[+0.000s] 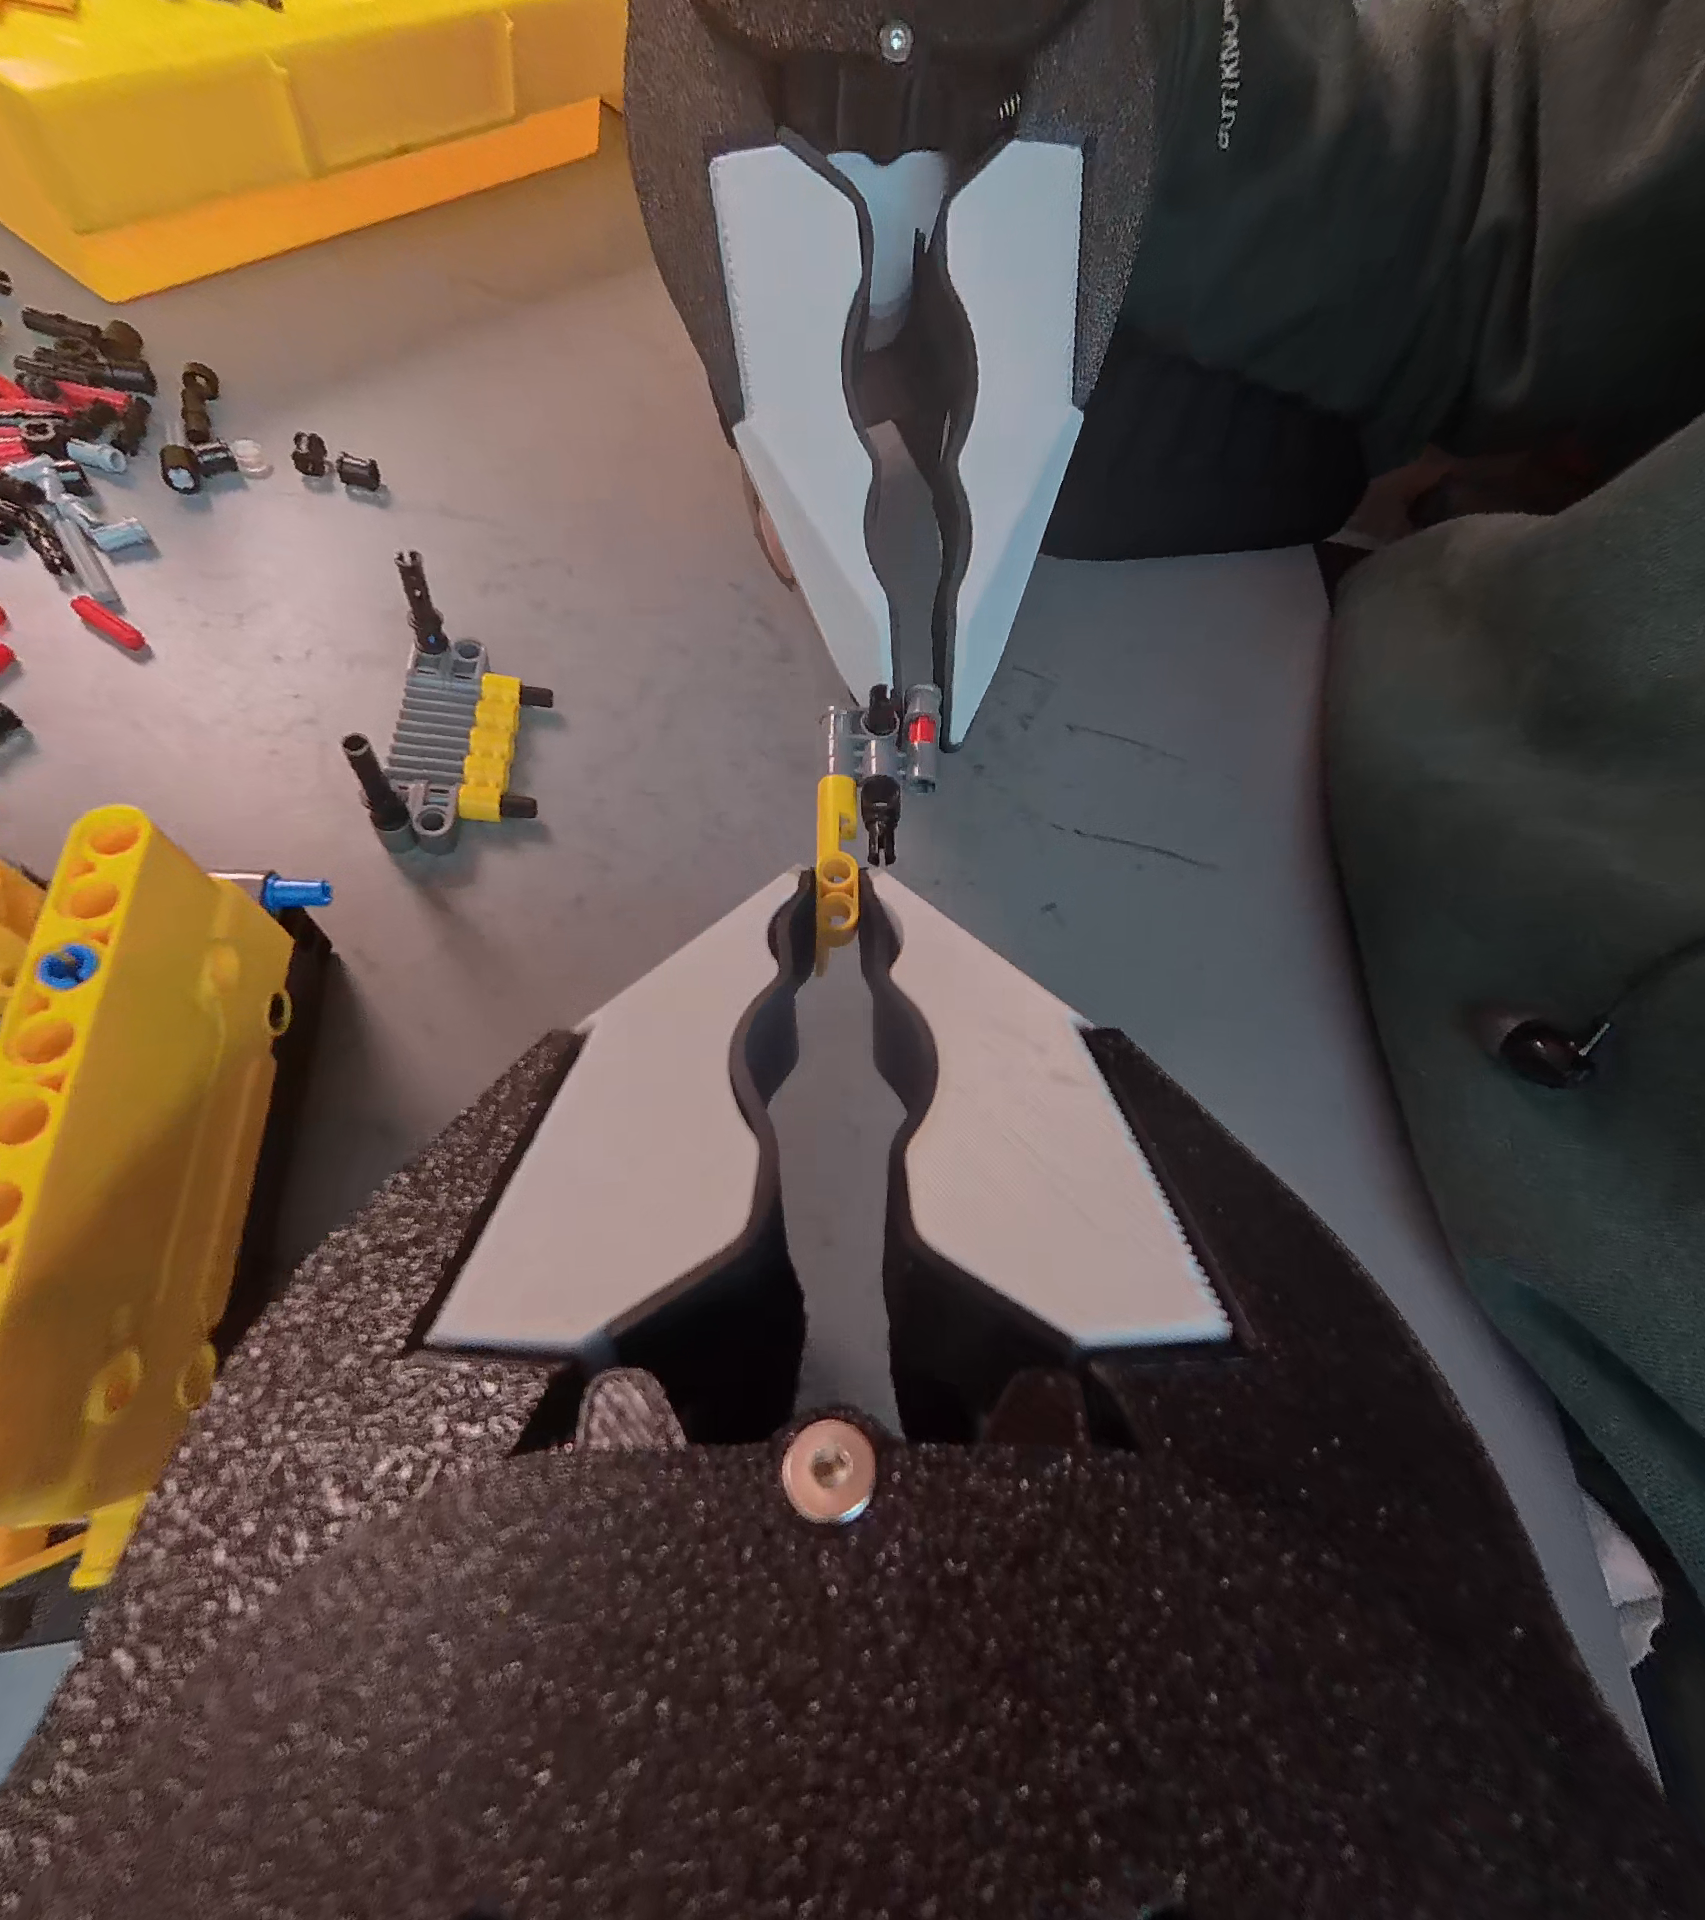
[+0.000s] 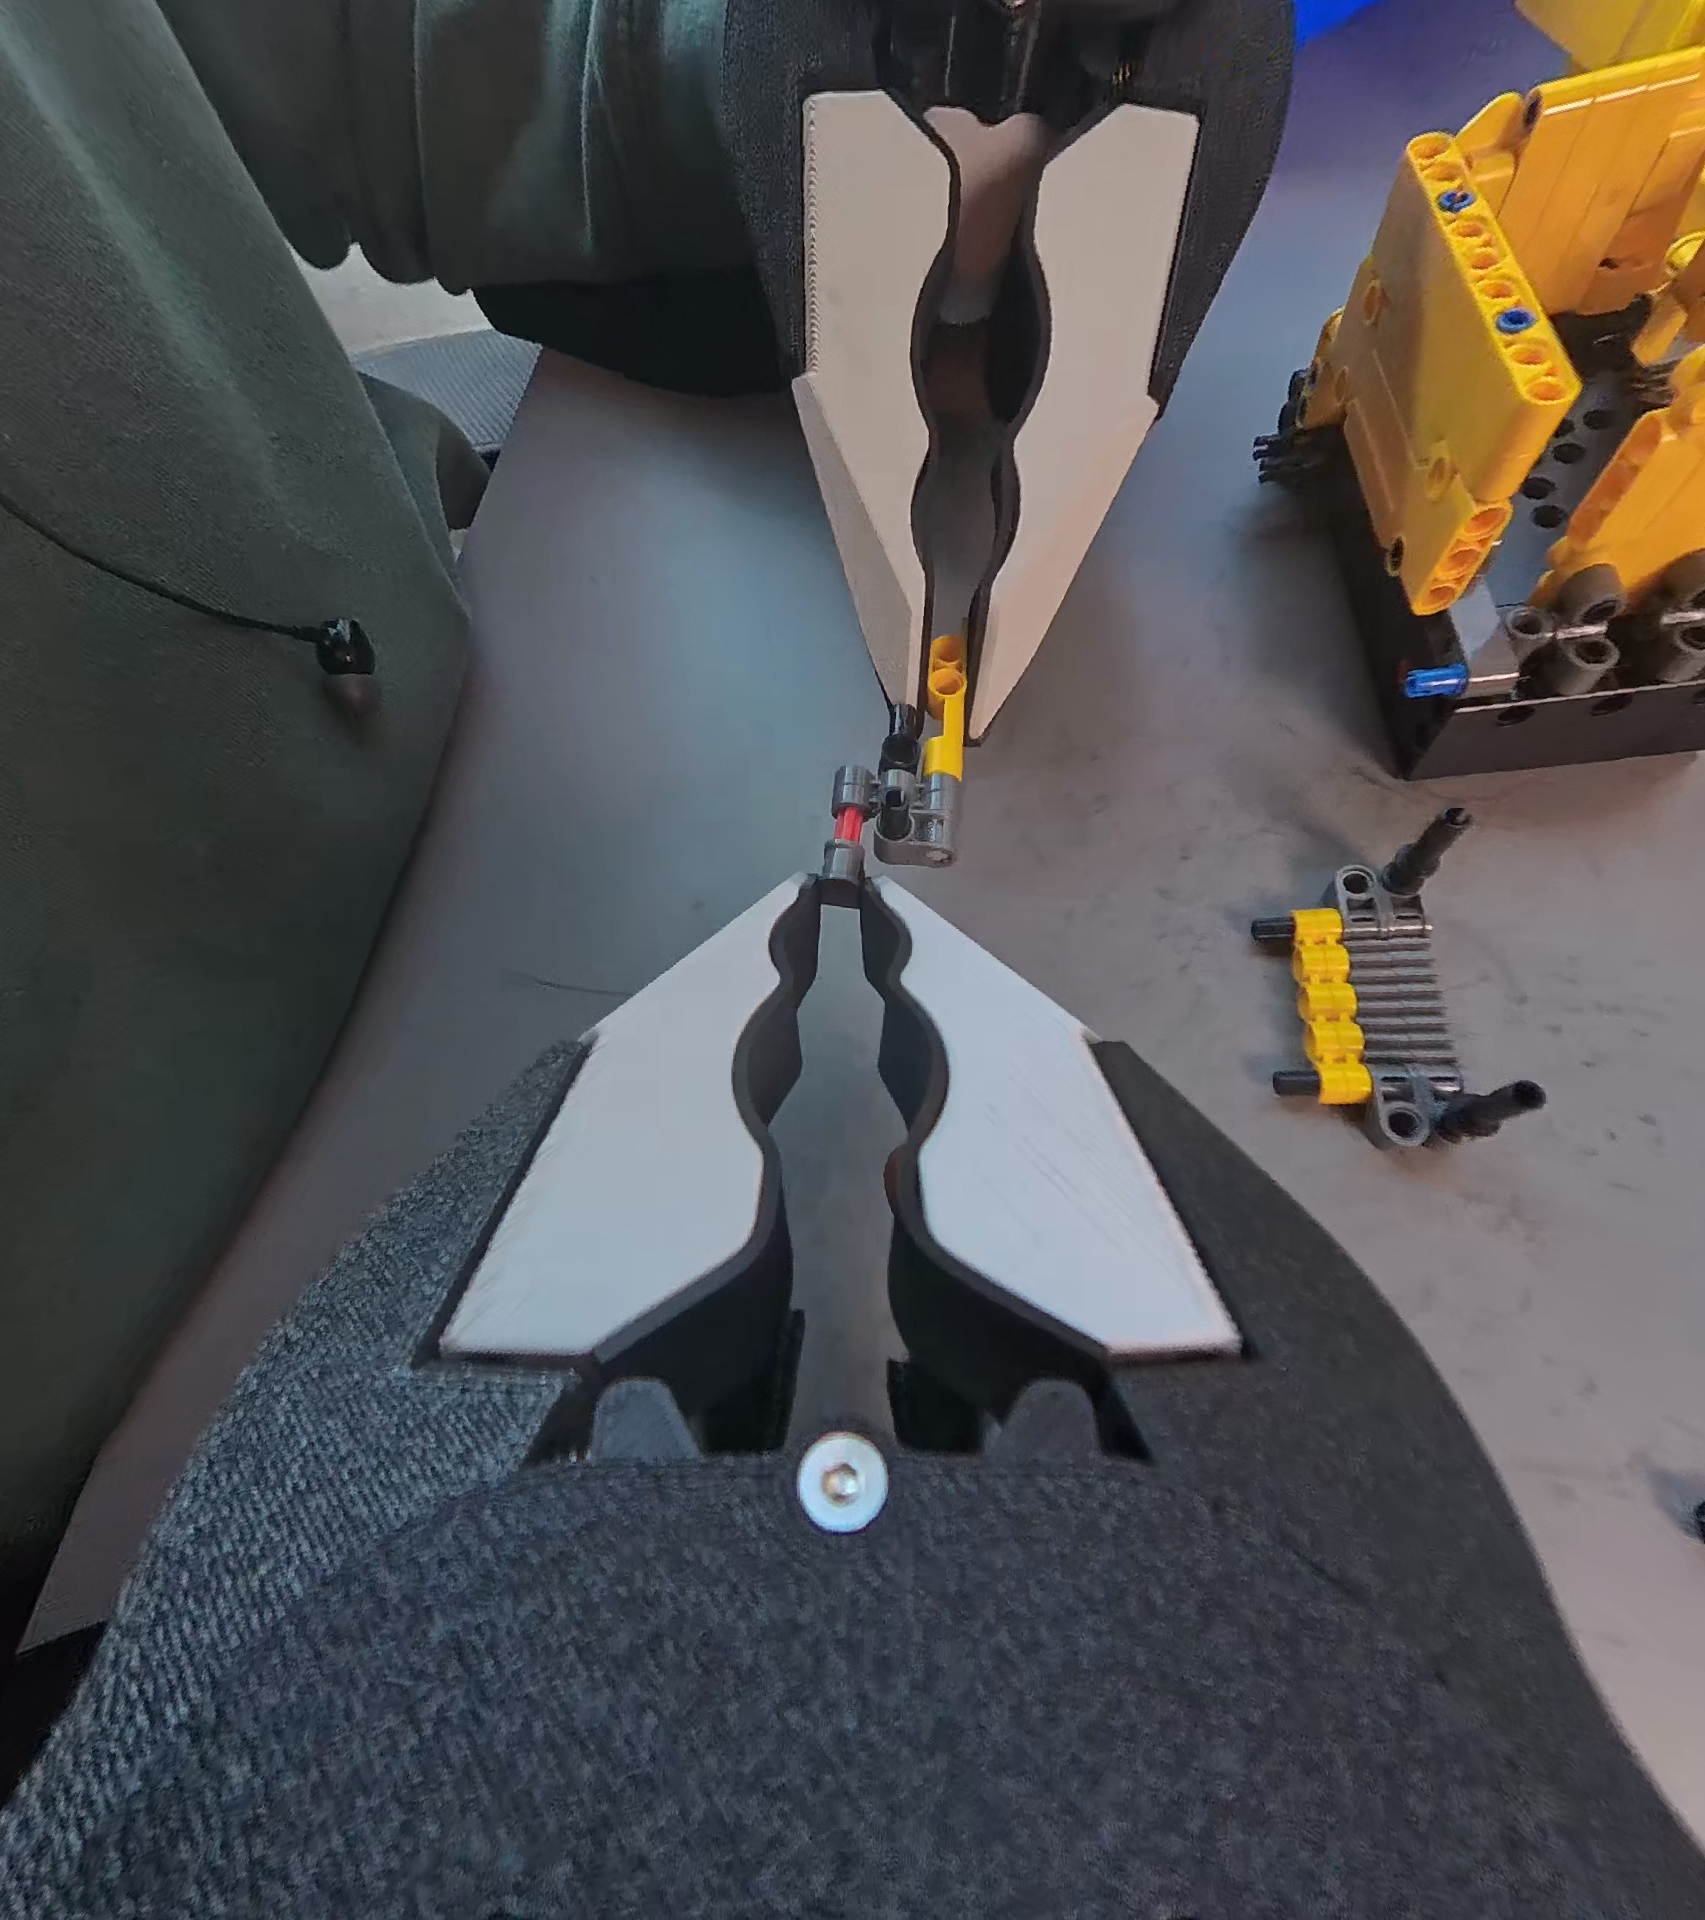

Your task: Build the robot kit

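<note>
so, what we've got on the bench:
left gripper (image 1: 840, 883): jaws pinched narrow on the small yellow holed plastic beam (image 1: 835, 862)
right gripper (image 2: 840, 883): we see it nipping the red axle with grey bushes (image 2: 846, 842)
between them: both bits join at a grey connector (image 2: 915, 821), held above the grey table (image 2: 1087, 831)
nearby: grey ribbed panel with yellow bricks (image 2: 1373, 1008), big yellow-black brick model (image 2: 1554, 416)
</note>
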Available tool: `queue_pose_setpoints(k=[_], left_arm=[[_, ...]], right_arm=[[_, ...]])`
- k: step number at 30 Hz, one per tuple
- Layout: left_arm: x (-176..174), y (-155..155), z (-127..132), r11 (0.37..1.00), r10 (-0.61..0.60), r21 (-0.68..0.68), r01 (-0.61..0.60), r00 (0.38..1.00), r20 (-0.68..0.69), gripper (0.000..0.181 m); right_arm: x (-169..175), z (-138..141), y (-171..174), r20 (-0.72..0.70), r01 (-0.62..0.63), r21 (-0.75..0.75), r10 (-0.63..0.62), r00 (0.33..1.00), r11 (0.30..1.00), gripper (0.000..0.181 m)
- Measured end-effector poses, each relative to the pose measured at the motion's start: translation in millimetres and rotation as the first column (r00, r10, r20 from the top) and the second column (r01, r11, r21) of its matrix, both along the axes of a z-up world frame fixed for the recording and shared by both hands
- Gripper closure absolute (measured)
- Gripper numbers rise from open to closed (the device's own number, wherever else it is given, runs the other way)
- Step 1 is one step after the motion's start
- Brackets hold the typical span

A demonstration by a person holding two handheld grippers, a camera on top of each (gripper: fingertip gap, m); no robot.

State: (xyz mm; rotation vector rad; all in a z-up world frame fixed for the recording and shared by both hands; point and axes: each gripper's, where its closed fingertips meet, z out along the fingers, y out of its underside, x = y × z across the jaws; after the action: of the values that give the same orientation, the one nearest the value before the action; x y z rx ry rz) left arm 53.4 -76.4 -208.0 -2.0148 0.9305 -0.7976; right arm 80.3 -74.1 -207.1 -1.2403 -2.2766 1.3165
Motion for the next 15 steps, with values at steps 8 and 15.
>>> queue_pose_setpoints(k=[8,15], left_arm=[[1,-2,-10,0.998,0.011,-0.068,-0.014,0.999,-0.036,0.176],[-4,7,-13,0.991,0.113,-0.054,-0.119,0.987,-0.113,0.175]], right_arm=[[-2,-14,-3,0.063,-0.005,0.058,0.002,0.998,0.998,0.175],[-9,-17,9,0.078,0.07,0.042,-0.073,0.994,0.997,0.175]])
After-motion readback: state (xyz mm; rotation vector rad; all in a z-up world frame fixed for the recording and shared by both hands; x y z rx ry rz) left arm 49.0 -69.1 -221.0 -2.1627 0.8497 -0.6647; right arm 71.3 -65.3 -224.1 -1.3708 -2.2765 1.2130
